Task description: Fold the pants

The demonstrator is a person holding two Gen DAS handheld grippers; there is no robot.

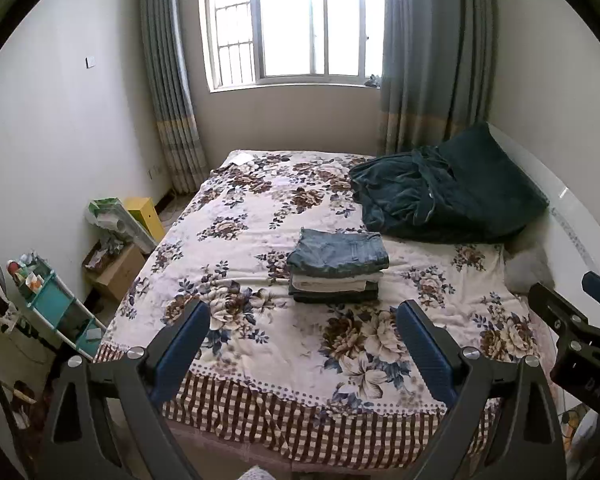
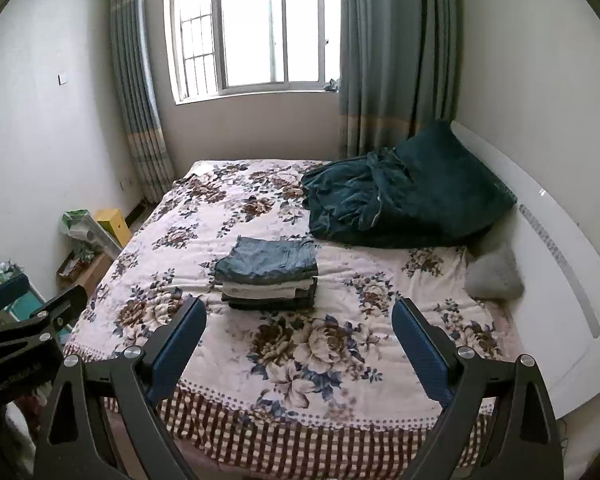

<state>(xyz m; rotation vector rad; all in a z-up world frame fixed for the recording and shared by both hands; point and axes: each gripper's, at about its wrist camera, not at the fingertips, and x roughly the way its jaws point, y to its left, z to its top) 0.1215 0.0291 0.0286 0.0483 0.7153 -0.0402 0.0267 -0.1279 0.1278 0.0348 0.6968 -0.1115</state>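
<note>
A stack of folded pants (image 1: 338, 270) lies in the middle of the bed (image 1: 260, 360), blue jeans on top, white and dark pairs beneath. It also shows in the right wrist view (image 2: 270, 274). My left gripper (image 1: 303, 312) is open and empty, held above the bed's near edge, short of the stack. My right gripper (image 2: 299, 310) is open and empty, likewise back from the stack. The right gripper's body shows at the right edge of the left wrist view (image 1: 572, 328); the left gripper's body shows at the left of the right wrist view (image 2: 28, 332).
A dark green blanket and pillow (image 1: 448, 192) lie at the bed's far right by the white headboard (image 2: 560, 260). A grey cushion (image 2: 494, 272) sits near it. Boxes (image 1: 116, 268) and a teal shelf (image 1: 56, 308) stand on the floor at left. A window and curtains are behind.
</note>
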